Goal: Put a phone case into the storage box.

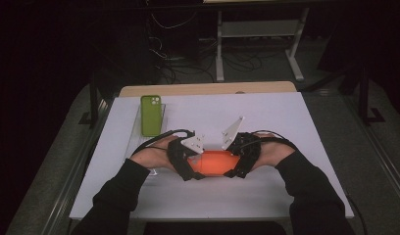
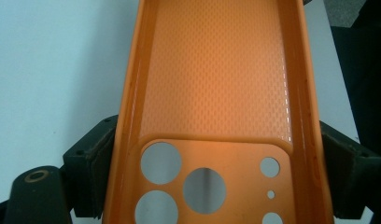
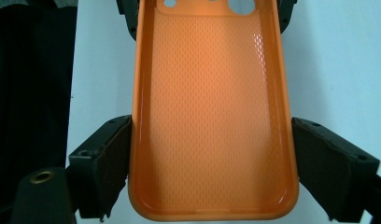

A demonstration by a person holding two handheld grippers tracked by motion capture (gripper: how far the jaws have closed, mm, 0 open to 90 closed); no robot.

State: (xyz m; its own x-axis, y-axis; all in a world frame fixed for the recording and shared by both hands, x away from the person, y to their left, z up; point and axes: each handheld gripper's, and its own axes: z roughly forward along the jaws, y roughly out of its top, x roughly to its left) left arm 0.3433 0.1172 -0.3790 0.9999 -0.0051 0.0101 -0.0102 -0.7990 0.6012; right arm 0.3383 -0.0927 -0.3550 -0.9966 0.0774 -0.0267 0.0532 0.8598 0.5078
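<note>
Both grippers, left [image 2: 216,179] and right [image 3: 212,170], are clamping one orange phone case [image 1: 215,163] between them. Its textured inside is showing no readable writing. Beyond the left gripper, a green phone [image 1: 151,115] is lying.

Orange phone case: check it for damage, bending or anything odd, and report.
Nothing stands out. The orange phone case is empty, its textured inside facing up, rims straight and camera holes clean. The left gripper clamps its camera end, the right gripper the other end. The green phone lies flat on the table.

Empty orange phone case [image 2: 216,70], inside facing up
</note>
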